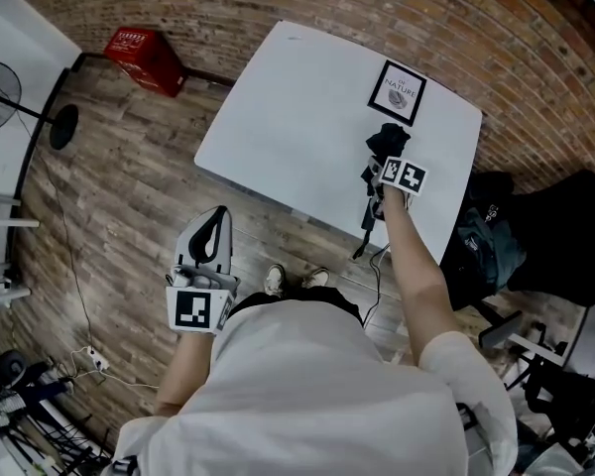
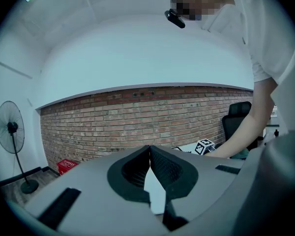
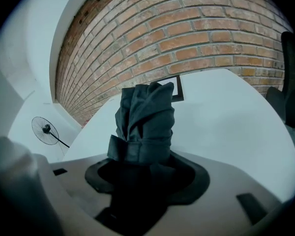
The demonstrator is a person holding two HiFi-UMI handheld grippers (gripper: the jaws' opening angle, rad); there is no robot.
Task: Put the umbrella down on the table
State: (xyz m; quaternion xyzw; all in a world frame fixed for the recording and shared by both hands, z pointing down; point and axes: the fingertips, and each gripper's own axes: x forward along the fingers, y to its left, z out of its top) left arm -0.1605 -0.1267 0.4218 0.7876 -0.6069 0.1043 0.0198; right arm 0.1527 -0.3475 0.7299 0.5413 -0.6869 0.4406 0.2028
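Note:
A folded dark umbrella (image 3: 143,127) is clamped between the jaws of my right gripper (image 3: 140,178), its wrapped canopy sticking out toward the white table (image 3: 226,117). From the head view the umbrella (image 1: 385,145) hangs over the table's near right part, with the right gripper (image 1: 381,182) shut on it and the strap end dangling below past the table edge. My left gripper (image 1: 210,238) is held low over the wooden floor, left of the table (image 1: 297,117); its jaws (image 2: 150,167) meet at the tips with nothing between them.
A framed picture (image 1: 397,92) lies on the table just beyond the umbrella. A red crate (image 1: 144,59) sits on the floor by the brick wall, a standing fan (image 1: 0,92) at far left, and a black office chair (image 1: 565,236) with bags at right.

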